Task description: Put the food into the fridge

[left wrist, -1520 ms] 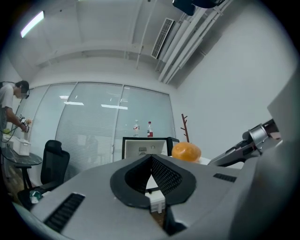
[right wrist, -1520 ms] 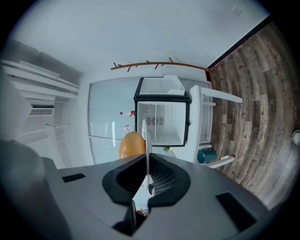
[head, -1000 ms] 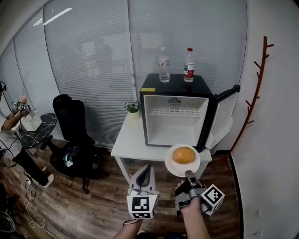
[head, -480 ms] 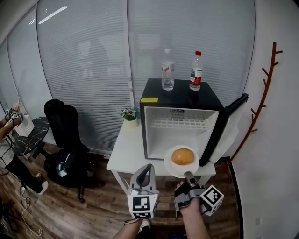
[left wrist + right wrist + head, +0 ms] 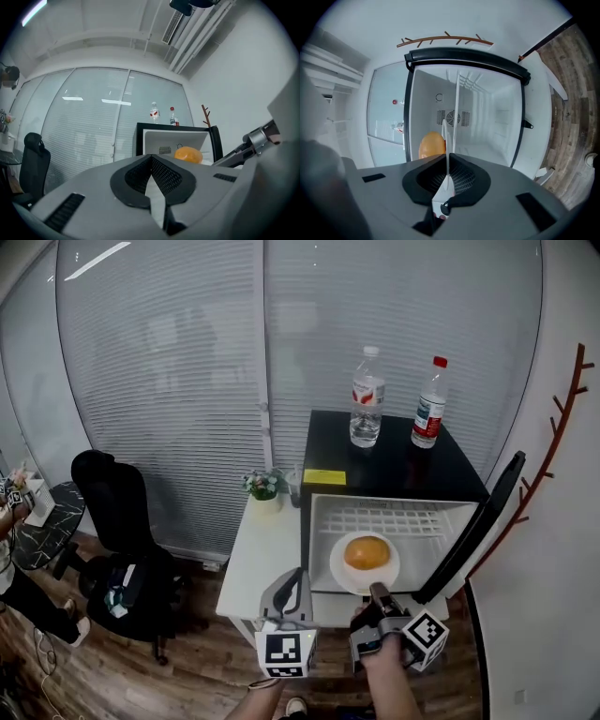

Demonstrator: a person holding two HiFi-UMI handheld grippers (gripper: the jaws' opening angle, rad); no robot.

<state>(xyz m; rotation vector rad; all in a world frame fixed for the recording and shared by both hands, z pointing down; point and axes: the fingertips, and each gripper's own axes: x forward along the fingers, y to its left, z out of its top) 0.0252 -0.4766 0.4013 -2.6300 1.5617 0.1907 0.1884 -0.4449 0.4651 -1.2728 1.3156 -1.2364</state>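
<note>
A round golden bun [image 5: 367,551] lies on a white plate [image 5: 337,566]. My right gripper [image 5: 379,594] is shut on the plate's near rim and holds it level in front of the open black mini fridge [image 5: 397,473]. In the right gripper view the plate [image 5: 455,112] shows edge-on between the jaws, with the bun [image 5: 431,144] beside it and the white fridge interior [image 5: 492,122] behind. My left gripper [image 5: 298,580] hangs left of the plate, shut and empty. The left gripper view [image 5: 151,158] also catches the bun [image 5: 188,153].
The fridge door [image 5: 473,531] stands open to the right. A clear bottle [image 5: 367,409] and a red-capped bottle [image 5: 430,402] stand on the fridge top. A small plant [image 5: 264,486] sits on the white table [image 5: 262,563]. A black chair [image 5: 122,521] is at left, a branch-shaped coat rack [image 5: 555,442] at right.
The view has come closer to the fridge. The plate with the bun now sits level with the fridge opening instead of in front of the table edge. Both grippers keep their state.
</note>
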